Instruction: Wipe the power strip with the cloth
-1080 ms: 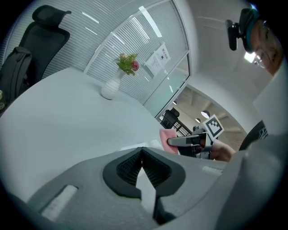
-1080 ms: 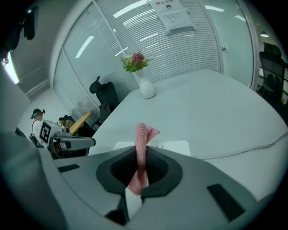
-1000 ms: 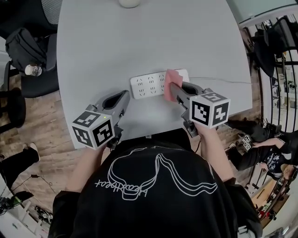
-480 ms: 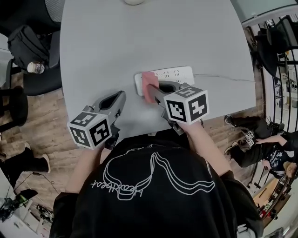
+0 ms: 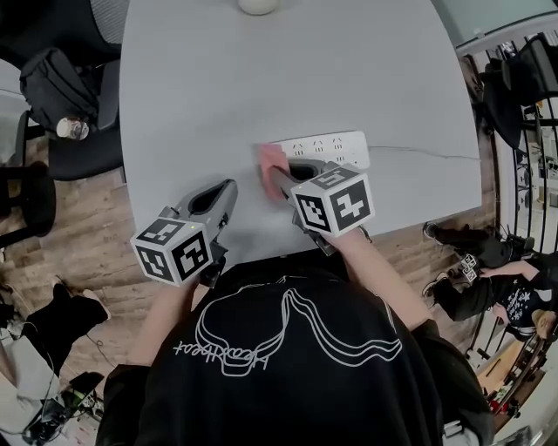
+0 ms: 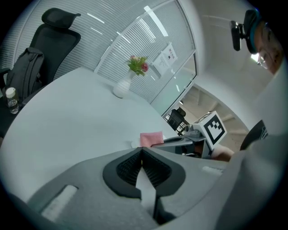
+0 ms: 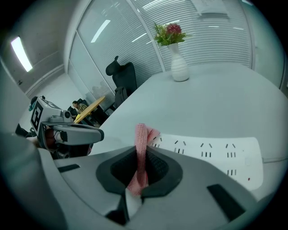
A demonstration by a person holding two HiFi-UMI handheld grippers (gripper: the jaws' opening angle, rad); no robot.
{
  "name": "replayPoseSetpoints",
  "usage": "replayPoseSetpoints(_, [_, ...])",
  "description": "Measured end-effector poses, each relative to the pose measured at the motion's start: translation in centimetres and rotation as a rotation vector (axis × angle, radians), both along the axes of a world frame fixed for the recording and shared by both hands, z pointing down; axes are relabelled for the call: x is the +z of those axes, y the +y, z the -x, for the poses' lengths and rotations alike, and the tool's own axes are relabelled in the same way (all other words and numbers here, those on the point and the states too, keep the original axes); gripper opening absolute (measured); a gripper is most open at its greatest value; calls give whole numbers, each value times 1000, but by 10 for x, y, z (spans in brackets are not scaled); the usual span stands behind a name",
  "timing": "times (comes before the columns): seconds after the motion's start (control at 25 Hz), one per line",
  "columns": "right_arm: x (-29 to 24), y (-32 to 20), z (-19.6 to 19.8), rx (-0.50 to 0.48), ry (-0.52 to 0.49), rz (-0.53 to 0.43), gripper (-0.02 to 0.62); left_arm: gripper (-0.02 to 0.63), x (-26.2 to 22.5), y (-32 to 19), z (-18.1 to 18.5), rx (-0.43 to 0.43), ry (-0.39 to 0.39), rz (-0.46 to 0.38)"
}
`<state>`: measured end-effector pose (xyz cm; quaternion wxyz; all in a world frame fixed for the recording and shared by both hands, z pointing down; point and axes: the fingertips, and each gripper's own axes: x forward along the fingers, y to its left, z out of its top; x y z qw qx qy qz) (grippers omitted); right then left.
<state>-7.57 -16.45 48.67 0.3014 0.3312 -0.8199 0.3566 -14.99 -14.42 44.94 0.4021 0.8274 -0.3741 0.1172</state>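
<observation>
A white power strip (image 5: 330, 148) lies on the grey table (image 5: 288, 78), its cord running off to the right. My right gripper (image 5: 277, 179) is shut on a pink cloth (image 5: 271, 160), which sits at the strip's left end. In the right gripper view the pink cloth (image 7: 140, 152) stands pinched between the jaws, with the power strip (image 7: 211, 152) just beyond to the right. My left gripper (image 5: 225, 193) hovers over the table's near left part, apart from the strip, with its jaws closed on nothing (image 6: 141, 157).
A white vase (image 5: 258, 5) with flowers stands at the table's far edge. A black office chair with a backpack (image 5: 52, 83) and a bottle (image 5: 70, 128) is at the left. The table's near edge runs close to the person's body. Racks stand at the right.
My right gripper has dragged the pink cloth leftward along the power strip, from near its right part to its left end. The left gripper has barely moved.
</observation>
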Motion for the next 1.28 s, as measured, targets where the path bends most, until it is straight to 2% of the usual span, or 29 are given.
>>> replayPoseSetpoints(0.64, [7, -5, -12, -16, 76, -1, 35, 13, -3, -10, 5, 4, 24, -9])
replayPoseSetpoints(1.28, [6, -13, -75, 131, 118, -3, 35, 13, -10, -8, -5, 24, 37, -18])
